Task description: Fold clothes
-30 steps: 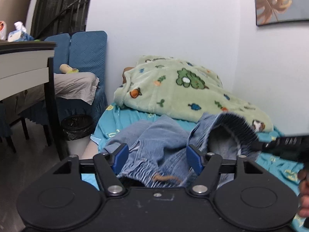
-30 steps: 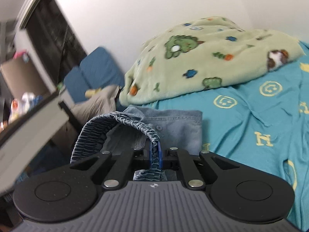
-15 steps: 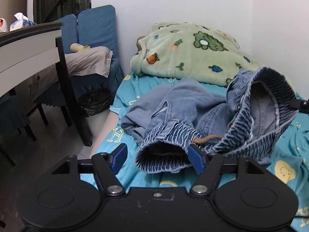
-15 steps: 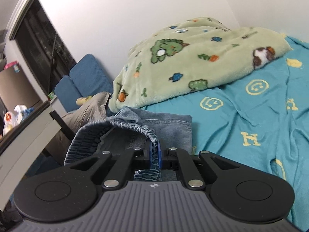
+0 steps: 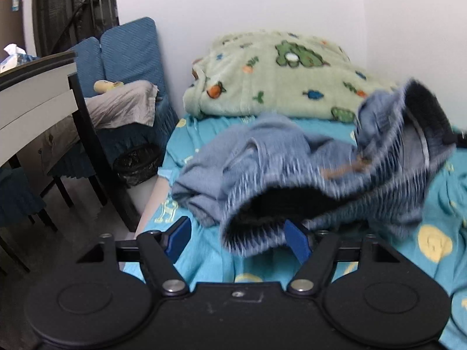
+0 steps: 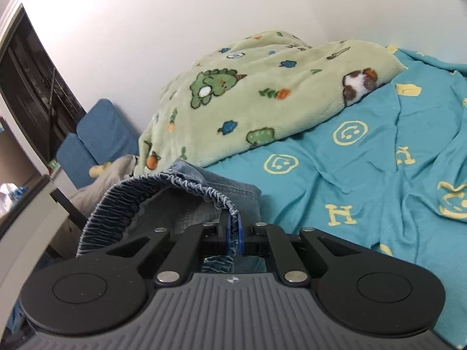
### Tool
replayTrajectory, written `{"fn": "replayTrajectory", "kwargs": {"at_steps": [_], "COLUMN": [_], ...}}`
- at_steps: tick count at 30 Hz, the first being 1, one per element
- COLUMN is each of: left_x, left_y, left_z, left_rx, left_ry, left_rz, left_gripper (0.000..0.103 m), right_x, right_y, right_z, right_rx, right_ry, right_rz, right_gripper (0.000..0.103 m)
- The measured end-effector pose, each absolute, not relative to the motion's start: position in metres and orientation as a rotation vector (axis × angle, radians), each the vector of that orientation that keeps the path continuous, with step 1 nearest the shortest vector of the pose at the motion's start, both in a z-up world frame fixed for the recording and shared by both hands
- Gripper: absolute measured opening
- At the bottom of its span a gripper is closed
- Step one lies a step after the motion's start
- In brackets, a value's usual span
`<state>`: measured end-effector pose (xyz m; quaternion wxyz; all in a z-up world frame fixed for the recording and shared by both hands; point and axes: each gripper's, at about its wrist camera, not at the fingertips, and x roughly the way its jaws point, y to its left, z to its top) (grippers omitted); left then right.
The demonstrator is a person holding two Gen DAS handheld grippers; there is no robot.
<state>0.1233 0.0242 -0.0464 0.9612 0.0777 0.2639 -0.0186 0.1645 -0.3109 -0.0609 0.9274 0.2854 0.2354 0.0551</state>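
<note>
Right now your right gripper (image 6: 232, 234) points slightly downward over the bed (image 6: 364, 175), its jaws clamped on the elastic waistband of the jeans (image 6: 186, 204), which arches up to the left of the pads. Your left gripper (image 5: 235, 237) tilts down toward the near edge of the bed, jaws apart, with the blurred waistband opening of the jeans (image 5: 292, 180) hanging between the blue pads (image 5: 178, 237) but not pinched. Beyond the jeans a green blanket (image 5: 280, 75) lies against the wall.
</note>
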Motion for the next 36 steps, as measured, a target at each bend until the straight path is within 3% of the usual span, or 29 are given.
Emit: {"fn": "replayTrajectory", "kwargs": {"at_steps": [4,7,10,12,17,23,31,34,36], "left_x": [0.137,0.149,0.153,0.151,0.141,0.12,0.1,0.109,0.115], "left_y": [0.023,0.024,0.026,0.026,0.027,0.035,0.048,0.052,0.056], "left_z": [-0.047,-0.052,-0.054,-0.051,-0.041,-0.022,-0.01,-0.019,-0.025], "left_rx": [0.14,0.121,0.085,0.068,0.014,-0.12,-0.218,-0.22,-0.221], "left_ry": [0.502,0.51,0.51,0.497,0.463,0.422,0.385,0.431,0.462], "left_rz": [-0.009,-0.003,-0.021,-0.032,-0.039,-0.059,-0.021,0.009,0.028], "left_gripper": [0.063,0.047,0.037,0.023,0.011,0.01,0.01,0.011,0.011], "right_x": [0.165,0.164,0.161,0.159,0.155,0.156,0.17,0.171,0.17], "right_y": [-0.312,-0.314,-0.314,-0.308,-0.295,-0.271,-0.283,-0.29,-0.295], "right_z": [-0.068,-0.074,-0.075,-0.071,-0.058,-0.049,-0.076,-0.093,-0.101], "right_rx": [0.579,0.594,0.581,0.52,0.361,0.112,0.287,0.397,0.461], "right_ry": [0.519,0.548,0.561,0.561,0.513,0.433,0.592,0.683,0.725], "right_rz": [0.106,0.107,0.107,0.102,0.078,0.084,0.131,0.119,0.105], "right_gripper": [0.004,0.005,0.006,0.011,0.028,0.03,0.029,0.024,0.013]}}
